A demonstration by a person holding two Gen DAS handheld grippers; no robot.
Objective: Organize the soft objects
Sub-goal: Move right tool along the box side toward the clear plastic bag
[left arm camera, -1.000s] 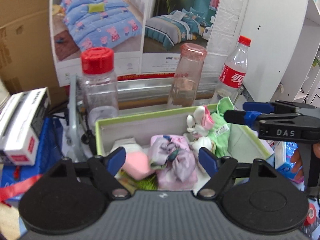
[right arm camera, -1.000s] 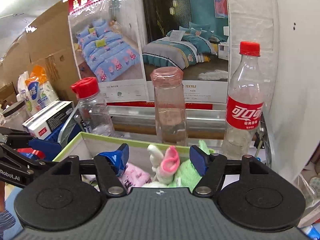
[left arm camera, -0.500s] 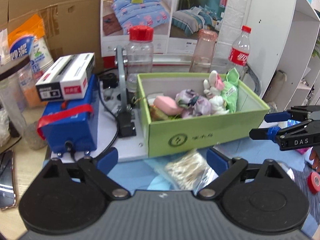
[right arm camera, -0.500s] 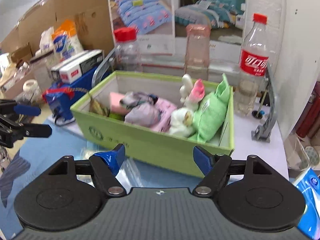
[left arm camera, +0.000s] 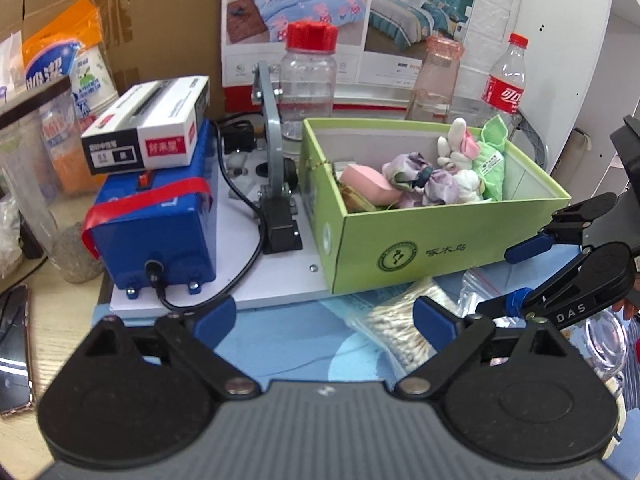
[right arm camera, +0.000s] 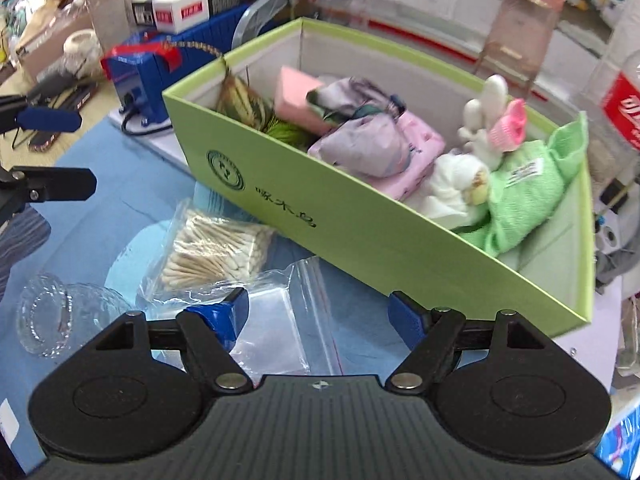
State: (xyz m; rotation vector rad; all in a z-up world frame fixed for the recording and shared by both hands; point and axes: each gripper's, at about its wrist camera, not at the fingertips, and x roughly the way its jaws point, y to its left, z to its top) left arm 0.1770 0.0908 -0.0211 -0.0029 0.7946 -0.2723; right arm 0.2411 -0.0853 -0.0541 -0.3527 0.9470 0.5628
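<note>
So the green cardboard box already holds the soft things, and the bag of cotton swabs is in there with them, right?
Not quite. The clear bag of cotton swabs lies outside the green cardboard box, on the blue mat in front of it, as the right wrist view shows. The soft things are in the box.

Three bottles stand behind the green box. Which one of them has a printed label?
The clear plastic bottle with the small red cap, at the right end of the row, has a red label. The wide jar with the big red lid and the pink bottle have none.

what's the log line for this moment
left gripper: open, empty | right gripper: open, over plastic bag | soft things in green box
</note>
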